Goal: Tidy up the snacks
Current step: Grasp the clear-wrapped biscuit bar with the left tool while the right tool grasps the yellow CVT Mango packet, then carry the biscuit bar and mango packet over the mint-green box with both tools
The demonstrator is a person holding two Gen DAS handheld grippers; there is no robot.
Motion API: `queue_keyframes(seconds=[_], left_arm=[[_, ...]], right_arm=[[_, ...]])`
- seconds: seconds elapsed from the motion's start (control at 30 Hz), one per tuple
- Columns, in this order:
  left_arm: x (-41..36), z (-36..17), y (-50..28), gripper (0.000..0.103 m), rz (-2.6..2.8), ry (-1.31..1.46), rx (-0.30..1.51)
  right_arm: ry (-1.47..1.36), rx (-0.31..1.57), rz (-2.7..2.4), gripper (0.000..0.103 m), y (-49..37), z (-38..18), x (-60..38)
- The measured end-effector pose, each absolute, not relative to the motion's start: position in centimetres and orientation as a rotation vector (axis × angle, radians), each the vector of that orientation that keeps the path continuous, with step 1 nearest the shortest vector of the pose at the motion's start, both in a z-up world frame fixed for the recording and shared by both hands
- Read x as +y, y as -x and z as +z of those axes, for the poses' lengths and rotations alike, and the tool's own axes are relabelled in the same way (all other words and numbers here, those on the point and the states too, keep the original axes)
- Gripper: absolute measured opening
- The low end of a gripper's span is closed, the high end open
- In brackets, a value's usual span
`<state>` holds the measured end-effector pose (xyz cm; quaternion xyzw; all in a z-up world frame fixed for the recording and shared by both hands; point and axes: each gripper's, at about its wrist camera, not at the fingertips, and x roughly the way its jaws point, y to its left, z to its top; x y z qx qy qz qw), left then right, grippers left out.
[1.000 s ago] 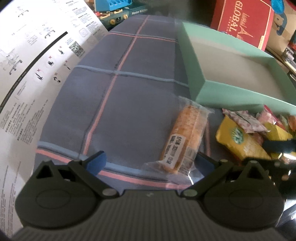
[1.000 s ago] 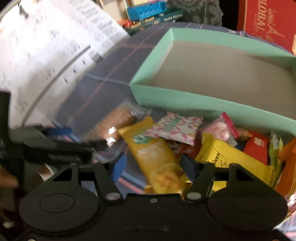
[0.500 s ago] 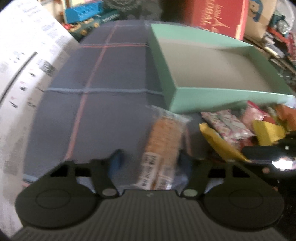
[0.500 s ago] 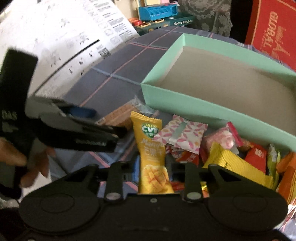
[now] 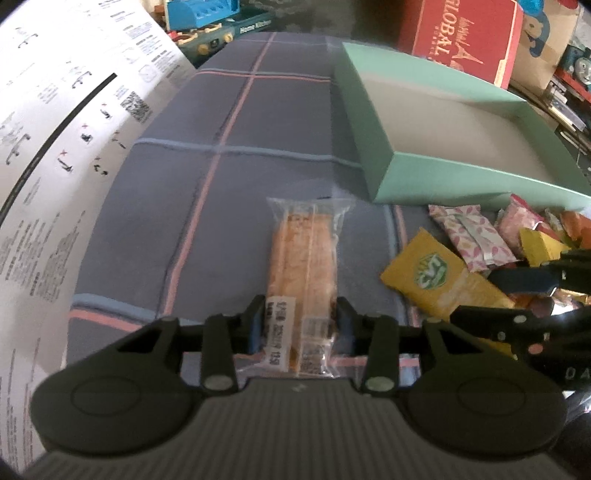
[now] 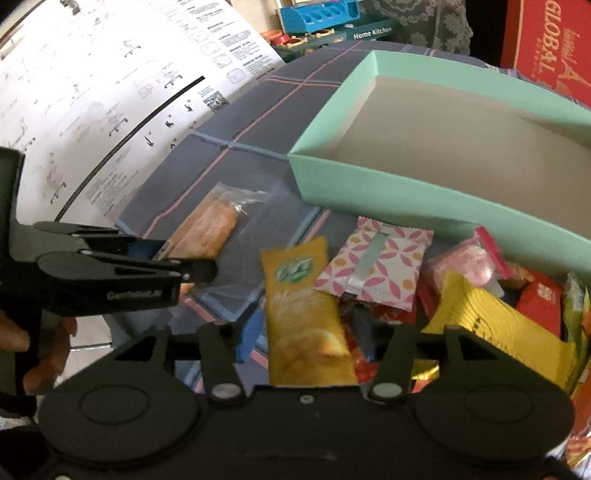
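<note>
Left claw [image 5: 298, 325] has just been closing, now clamped on near end of clear-wrapped orange biscuit bar [image 5: 304, 258] lying on blue plaid cloth counter [image 5: 221, 177]. Right claw [image 6: 308, 334] has just been opening; yellow mango snack packet [image 6: 301, 306] sits between its blue pads [image 6: 248, 332], pads apart from it. Mint green cardboard tray [image 6: 369, 184] beside snack pile, pink-patterned white sachet [image 6: 373, 266] near packet

plaid cloth [image 5: 258, 155], printed white sheet [image 5: 55, 122] at left, red carton [image 5: 461, 33] and toy kitchen box [image 6: 332, 26] behind
</note>
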<state>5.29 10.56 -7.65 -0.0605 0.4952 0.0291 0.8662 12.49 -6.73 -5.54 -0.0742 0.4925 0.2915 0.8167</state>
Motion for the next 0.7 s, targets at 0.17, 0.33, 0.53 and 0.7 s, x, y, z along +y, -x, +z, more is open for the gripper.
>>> queue_keyframes(seconds=[0.17,0.33,0.53,0.7], left_arm=[[10.4,-7.7,-5.4,0.044,0.066,0.123,1.038],[10.5,-7.8,-5.5,0.047,0.075,0.128,1.028],[11.3,-7.9,-5.8,0.047,0.089,0.16,1.014],[11.6,-8.0,-5.7,0.052,0.074,0.175,1.003]], right_arm=[[0.284,1.02,0.603,0.055,-11.3,-5.3,-5.5],[0.351,0.985,0.649,0.055,-9.8,-4.3,-4.2],[0.231,1.133,0.668,0.054,-11.8,-6.7,-3.3],[0.246,1.078,0.631,0.051,-12.2,-6.8,-3.3]])
